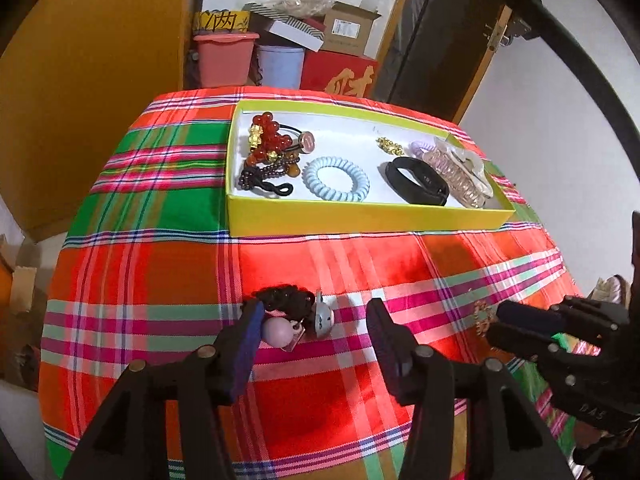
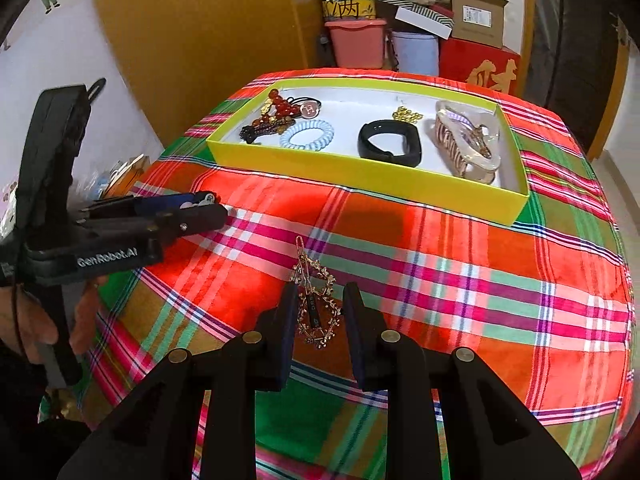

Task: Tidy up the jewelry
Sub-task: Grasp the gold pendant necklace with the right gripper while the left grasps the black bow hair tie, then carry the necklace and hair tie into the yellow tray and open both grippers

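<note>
Jewelry lies in two places: a gold chain (image 2: 316, 304) stretches lengthwise away from the right gripper (image 2: 320, 316), between its spread fingers, pointing toward the yellow box (image 2: 360, 176). A black hair tie with charms (image 1: 294, 312) sits crosswise beside the left gripper (image 1: 316, 340), fingers spread wide. Both rest on the plaid tablecloth (image 2: 480, 280).

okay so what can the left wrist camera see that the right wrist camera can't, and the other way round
Only the left wrist view shows the black hair tie with charms lying beside the left gripper's open fingers. Only the right wrist view clearly shows the gold hair clip between the right gripper's open fingers. Both show the yellow box holding the blue coil hair tie, black band and claw clip.
</note>
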### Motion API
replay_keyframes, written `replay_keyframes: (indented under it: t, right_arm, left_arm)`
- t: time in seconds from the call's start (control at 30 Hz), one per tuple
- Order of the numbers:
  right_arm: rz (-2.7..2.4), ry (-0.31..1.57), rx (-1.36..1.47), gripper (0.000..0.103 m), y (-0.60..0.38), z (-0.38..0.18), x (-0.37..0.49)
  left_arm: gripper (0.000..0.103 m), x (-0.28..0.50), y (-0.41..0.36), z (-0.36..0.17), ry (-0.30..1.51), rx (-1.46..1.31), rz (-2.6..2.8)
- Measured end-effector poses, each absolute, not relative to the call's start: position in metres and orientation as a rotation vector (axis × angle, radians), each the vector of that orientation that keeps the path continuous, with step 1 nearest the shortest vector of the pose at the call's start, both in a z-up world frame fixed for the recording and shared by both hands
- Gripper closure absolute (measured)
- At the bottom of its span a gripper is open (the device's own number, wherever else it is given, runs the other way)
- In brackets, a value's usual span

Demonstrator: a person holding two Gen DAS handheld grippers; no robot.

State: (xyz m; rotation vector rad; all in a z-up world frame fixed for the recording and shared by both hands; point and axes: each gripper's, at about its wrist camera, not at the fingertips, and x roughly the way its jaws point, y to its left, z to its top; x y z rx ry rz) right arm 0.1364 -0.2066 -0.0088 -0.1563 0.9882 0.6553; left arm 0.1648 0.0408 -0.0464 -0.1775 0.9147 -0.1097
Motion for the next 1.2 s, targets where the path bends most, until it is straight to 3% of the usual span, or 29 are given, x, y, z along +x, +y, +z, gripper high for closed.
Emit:
replay_keyframes:
  t: [0.07, 0.13, 0.7, 1.2]
  right_arm:
    - [0.651, 0.984, -0.154, 0.08, -0.209, -0.007, 0.138]
    - [0.648, 0.978, -0.151, 0.08, -0.211, -0.005, 0.138]
    - [0.623, 0.927, -0.126, 0.08, -0.224, 0.022, 0.143]
    - [0.598, 0.875, -0.117, 0.079, -0.22, 0.046, 0.183]
  left_arm:
    - [0.071, 0.164, 0.039, -0.047, 0.913, -0.149, -0.086]
    - [0.072, 0.163, 0.039, -0.047, 0.913, -0.141, -0.088]
    - [0.074, 0.151, 0.034, 0.002, 0.811, -0.154, -0.137]
    - [0.074, 0.197, 0.041, 0.017, 0.785, -0.168, -0.159]
